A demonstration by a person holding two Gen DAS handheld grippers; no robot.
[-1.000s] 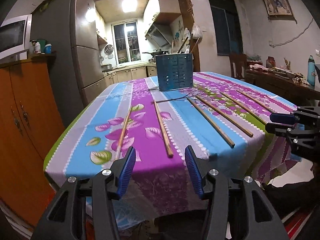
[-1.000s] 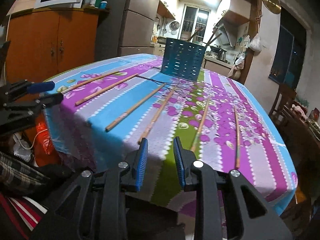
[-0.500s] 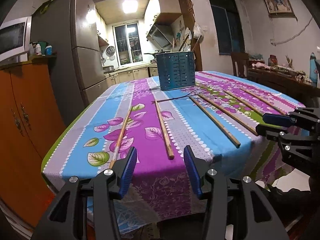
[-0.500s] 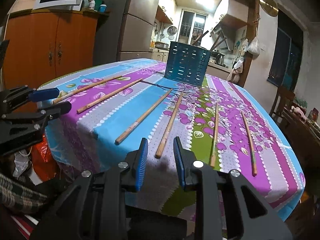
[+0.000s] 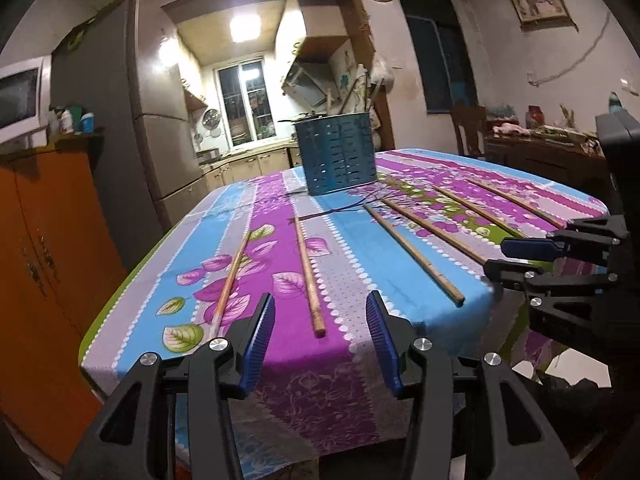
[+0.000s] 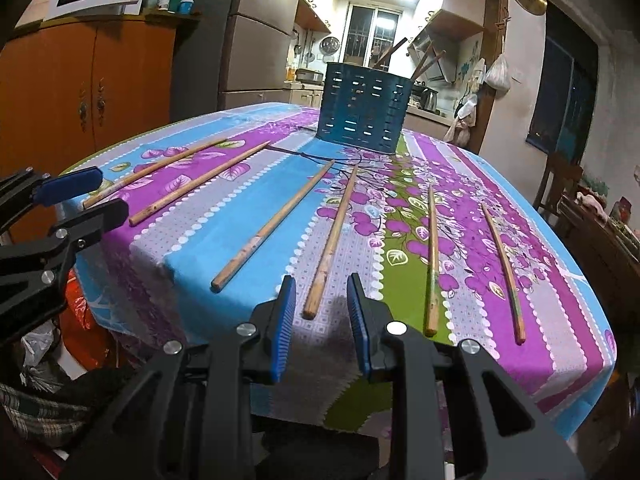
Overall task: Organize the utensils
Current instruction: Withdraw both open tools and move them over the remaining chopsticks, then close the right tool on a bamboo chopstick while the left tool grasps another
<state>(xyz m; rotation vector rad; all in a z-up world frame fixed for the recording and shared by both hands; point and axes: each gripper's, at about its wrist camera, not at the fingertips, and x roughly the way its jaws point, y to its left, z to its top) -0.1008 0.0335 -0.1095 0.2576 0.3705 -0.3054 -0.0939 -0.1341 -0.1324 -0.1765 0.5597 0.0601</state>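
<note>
Chopsticks (image 6: 404, 50) are seen upright in the blue slotted holder (image 6: 362, 106) toward the surface's (image 6: 560, 264) far edge; six more (image 6: 330, 242) lie along the near edge. Both the left tool (image 5: 320, 350) and right tool (image 6: 320, 320) are held apart, empty.

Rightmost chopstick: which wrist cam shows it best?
The right wrist view. There the rightmost chopstick lies in full view on the tablecloth, end to end, with nothing across it. In the left wrist view the same stick is far off, thin, and its near end runs behind the right claw.
</note>
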